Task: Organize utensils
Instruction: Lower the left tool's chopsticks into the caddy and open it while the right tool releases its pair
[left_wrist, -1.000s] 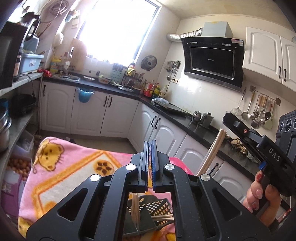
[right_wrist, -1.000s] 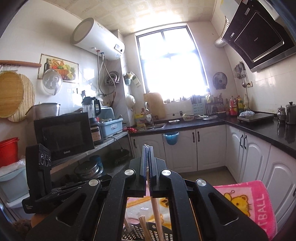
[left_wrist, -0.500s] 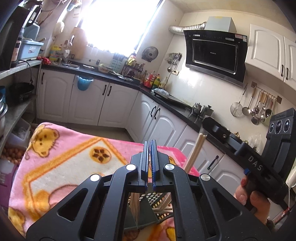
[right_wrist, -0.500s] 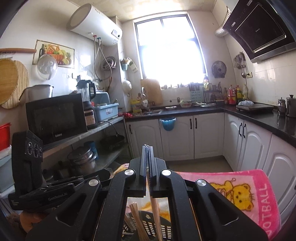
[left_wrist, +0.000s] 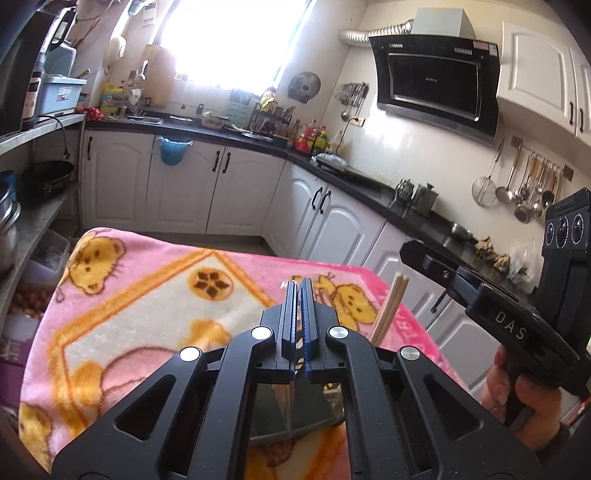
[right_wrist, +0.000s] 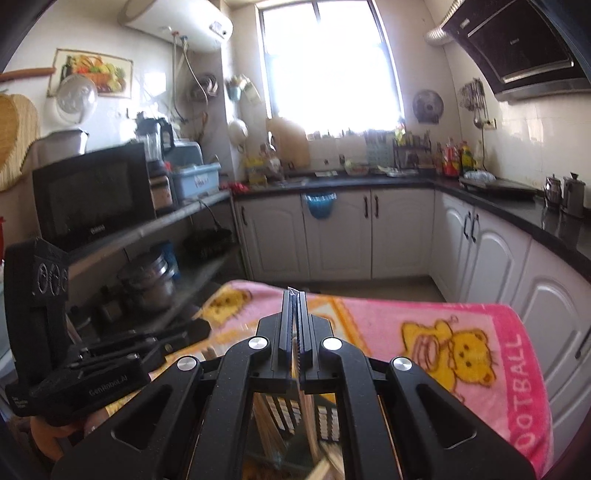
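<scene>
Chopsticks (left_wrist: 389, 312), pale wooden rods, are rising at a slant just right of the left gripper (left_wrist: 301, 295), whose blue ribbed pads are pressing together with what they hold hidden, while its black linkage is blocking the dark slotted basket (left_wrist: 295, 413) on the fuzzy pink cartoon blanket (left_wrist: 147, 295); the right gripper (left_wrist: 480, 291) is hanging beside it in a hand (left_wrist: 524, 398). From the right wrist, the right gripper (right_wrist: 294, 295) is standing clamped on one thin wooden stick (right_wrist: 299, 373) running down into the basket (right_wrist: 284, 413) among more sticks, over the blanket (right_wrist: 424, 317).
</scene>
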